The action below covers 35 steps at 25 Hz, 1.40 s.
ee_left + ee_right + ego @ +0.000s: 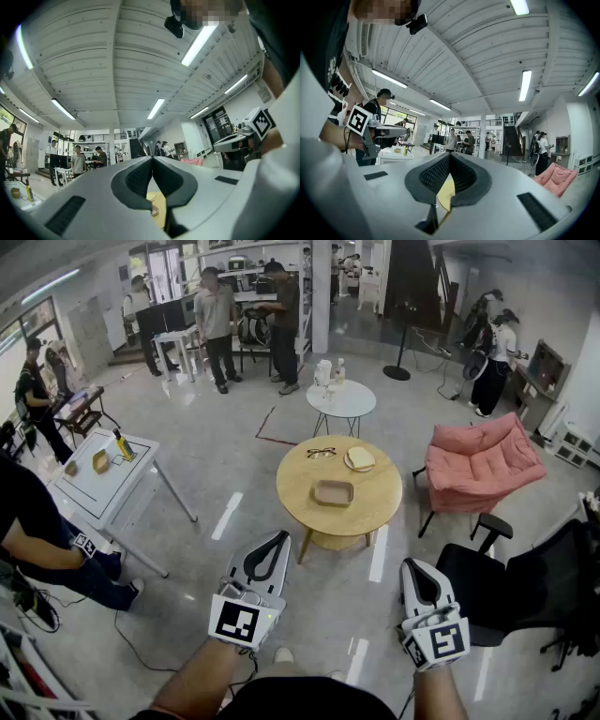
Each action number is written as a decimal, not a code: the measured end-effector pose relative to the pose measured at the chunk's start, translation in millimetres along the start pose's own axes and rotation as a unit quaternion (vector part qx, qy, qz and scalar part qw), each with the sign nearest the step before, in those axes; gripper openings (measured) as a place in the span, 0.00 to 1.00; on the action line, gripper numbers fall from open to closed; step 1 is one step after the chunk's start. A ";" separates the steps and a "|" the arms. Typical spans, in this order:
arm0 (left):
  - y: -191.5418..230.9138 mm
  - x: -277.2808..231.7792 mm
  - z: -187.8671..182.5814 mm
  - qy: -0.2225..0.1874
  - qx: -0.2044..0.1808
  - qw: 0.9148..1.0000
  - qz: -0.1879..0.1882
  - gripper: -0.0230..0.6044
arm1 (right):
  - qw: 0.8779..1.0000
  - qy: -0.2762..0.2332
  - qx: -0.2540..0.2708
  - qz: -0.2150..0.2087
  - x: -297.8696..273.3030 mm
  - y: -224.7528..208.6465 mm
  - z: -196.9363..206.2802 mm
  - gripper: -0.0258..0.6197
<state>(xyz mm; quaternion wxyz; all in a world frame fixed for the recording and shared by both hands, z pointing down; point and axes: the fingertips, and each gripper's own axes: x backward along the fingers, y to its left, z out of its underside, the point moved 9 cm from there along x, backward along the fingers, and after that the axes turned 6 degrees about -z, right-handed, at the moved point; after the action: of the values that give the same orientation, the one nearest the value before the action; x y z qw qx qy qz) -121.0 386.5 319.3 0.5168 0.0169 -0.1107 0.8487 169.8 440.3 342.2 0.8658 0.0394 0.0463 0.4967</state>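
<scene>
Wood, round: bench [375, 507] at mid-floor, straight ahead of both grippers.

Contents of bench:
- tray [333, 492], shallow, tan, near the middle;
- plate [360, 459] with bread, toward the far right;
- glasses [321, 453], at the far side, just left of the plate.

Left gripper [279, 537]: white, marker cube at its base. It is held in the air over the grey floor, short of the bench's near-left edge and pointing at it. Its jaws are clenched, the pads meet at the tips, and nothing is between them. The tray lies ahead and a little to its right, well apart. In the left gripper view, the slot below the closed tips shows a sliver of bench [159, 203] and a corner of the tray [154, 211].

Right gripper [413, 567]: same make, over the floor off the bench's near-right side. Its jaws are pressed together and hold nothing. The tray lies ahead and to its left, well apart. In the right gripper view, yellow bench wood [446, 193] shows under the tips.

Surroundings:
- black chair [525, 587] just right of the right gripper;
- pink armchair [483, 465] right of the bench;
- white bench [341, 399] beyond it, bearing bottles;
- side bench [98, 486] at left with a bowl and a yellow bottle;
- people standing at the back.
</scene>
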 end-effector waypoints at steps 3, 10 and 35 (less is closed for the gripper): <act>12.0 -8.3 4.0 -0.001 0.002 1.000 0.009 0.06 | 1.000 0.007 -0.011 0.001 -14.6 4.0 2.0 0.06; 61.9 -17.0 29.7 0.016 0.012 1.000 0.018 0.06 | 0.999 0.010 -0.031 0.006 -59.5 20.6 4.7 0.06; 116.2 -62.4 66.6 0.028 0.004 0.999 0.030 0.06 | 0.998 0.042 0.002 0.048 -113.6 5.2 5.8 0.06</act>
<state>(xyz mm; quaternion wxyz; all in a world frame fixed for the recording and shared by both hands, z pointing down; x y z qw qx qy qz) -200.1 267.0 355.4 0.4938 -0.0082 -0.0937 0.8645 108.9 344.7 353.2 0.8379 0.0219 0.0818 0.5392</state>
